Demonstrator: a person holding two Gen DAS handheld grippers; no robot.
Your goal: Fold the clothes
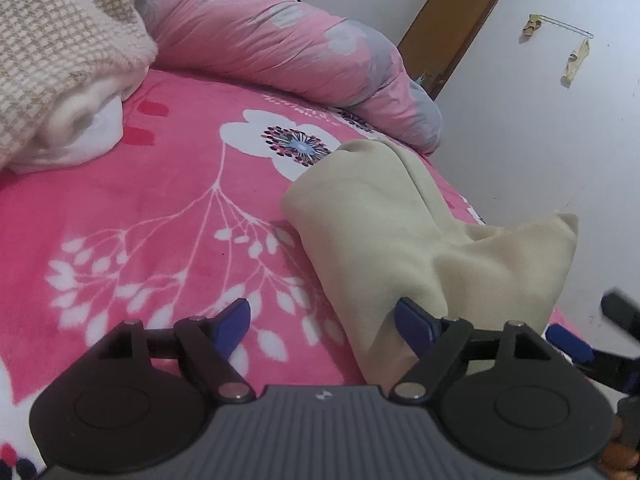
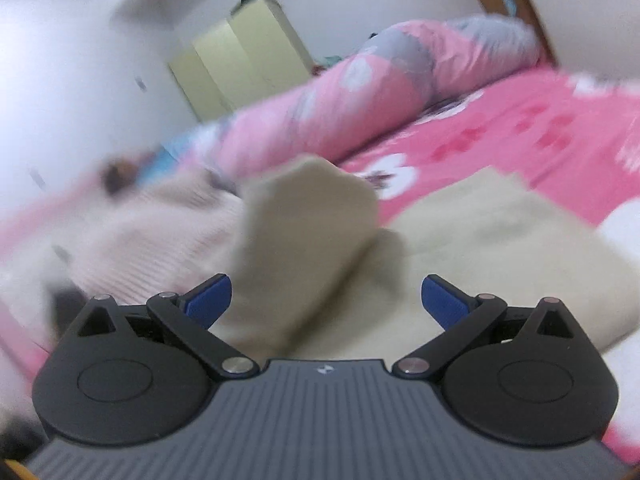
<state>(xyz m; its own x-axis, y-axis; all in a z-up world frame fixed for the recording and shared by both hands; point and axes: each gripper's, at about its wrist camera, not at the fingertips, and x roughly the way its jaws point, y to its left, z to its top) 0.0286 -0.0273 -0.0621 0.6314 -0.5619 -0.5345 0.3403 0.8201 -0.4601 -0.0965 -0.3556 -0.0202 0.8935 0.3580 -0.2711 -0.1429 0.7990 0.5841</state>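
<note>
Left gripper point(image 1: 322, 326) spread wide, nothing pinched; its right blue pad point(image 1: 412, 326) tucked under or against the near edge of the beige garment point(image 1: 368, 220), its left pad over bare blanket. Right gripper point(image 2: 326, 300) likewise spread wide, with a raised fold of the same beige cloth standing between the pads, apparently unpressed, though blur leaves contact uncertain. One beige garment, lying partly folded on the pink flowered blanket point(image 1: 160, 208) near the bed's edge. One rolled pink-and-grey quilt point(image 1: 260, 32) along the far side. One woven cream-and-tan garment point(image 1: 60, 40) heaped at the left of the left wrist view, over something white. Only in the left wrist view: a brown wooden panel point(image 1: 452, 28) against the wall, and a blurred blue-tipped part of the other gripper at the right edge. Only in the right wrist view: a pale yellow wardrobe point(image 2: 240, 52) against the wall, and a pinkish ribbed knit point(image 2: 160, 232) beside the beige cloth.
</note>
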